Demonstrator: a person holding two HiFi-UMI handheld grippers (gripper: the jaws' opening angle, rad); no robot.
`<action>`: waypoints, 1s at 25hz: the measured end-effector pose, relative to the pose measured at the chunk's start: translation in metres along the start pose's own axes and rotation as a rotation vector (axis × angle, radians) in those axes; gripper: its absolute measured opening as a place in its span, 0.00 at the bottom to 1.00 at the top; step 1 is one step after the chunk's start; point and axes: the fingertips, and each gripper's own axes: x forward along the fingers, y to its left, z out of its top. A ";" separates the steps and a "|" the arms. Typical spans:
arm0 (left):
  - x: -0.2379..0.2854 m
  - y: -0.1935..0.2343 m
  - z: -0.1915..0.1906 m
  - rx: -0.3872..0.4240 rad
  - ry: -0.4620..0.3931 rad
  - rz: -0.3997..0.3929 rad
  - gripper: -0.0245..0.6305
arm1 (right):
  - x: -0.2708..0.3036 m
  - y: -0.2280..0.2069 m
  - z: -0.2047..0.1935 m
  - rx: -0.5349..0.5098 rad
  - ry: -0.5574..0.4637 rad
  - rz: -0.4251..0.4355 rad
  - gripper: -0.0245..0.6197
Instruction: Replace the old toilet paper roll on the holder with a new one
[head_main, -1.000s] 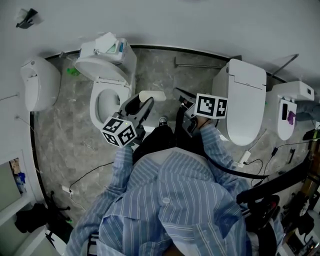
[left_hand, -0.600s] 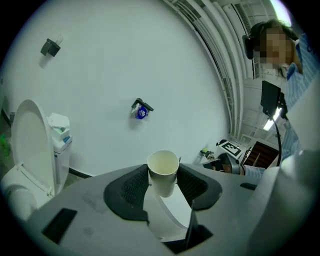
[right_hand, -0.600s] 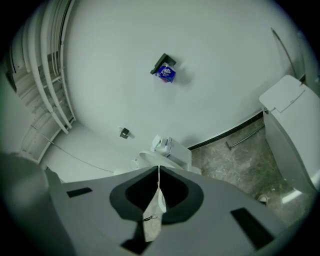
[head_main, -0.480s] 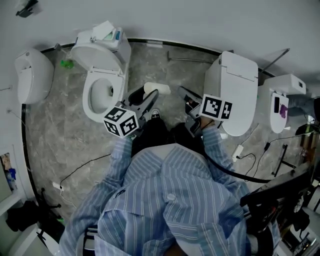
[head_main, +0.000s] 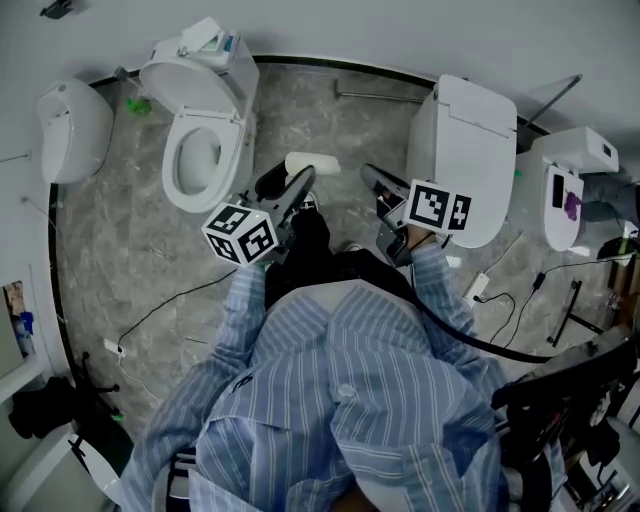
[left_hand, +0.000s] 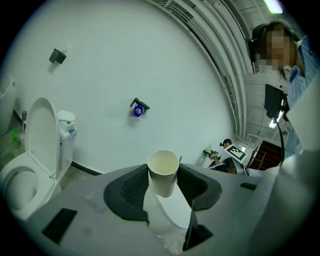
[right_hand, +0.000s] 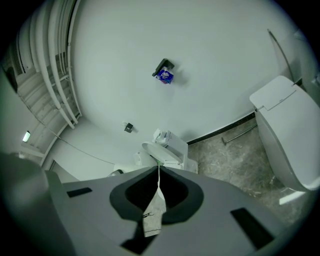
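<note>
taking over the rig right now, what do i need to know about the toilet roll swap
Left gripper: shut on a nearly bare toilet roll, with a loose paper strip trailing from it.
Right gripper: shut, empty.
Wall holder: far off on the wall, something blue on it, too small to identify.
Done: old roll seems to be off the holder.
Left: discard it, fetch a new roll (none in view), mount it.

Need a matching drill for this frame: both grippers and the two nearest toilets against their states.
1. left gripper
2. right gripper
3. toilet nearest left gripper
4. toilet nearest right gripper

A. lid down
B. jaws together, nothing held
C. lid up
D. jaws clamped on paper roll

Pairs: 1-D, 2-B, 3-C, 4-A
</note>
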 end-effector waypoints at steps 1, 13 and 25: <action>-0.002 -0.010 -0.008 0.001 0.005 0.001 0.31 | -0.009 -0.003 -0.006 0.001 0.001 0.001 0.06; -0.030 -0.079 -0.070 0.007 0.012 0.019 0.31 | -0.076 -0.015 -0.069 -0.034 0.028 0.027 0.06; -0.045 -0.106 -0.087 0.029 0.003 0.023 0.31 | -0.109 -0.017 -0.087 -0.058 0.005 0.033 0.06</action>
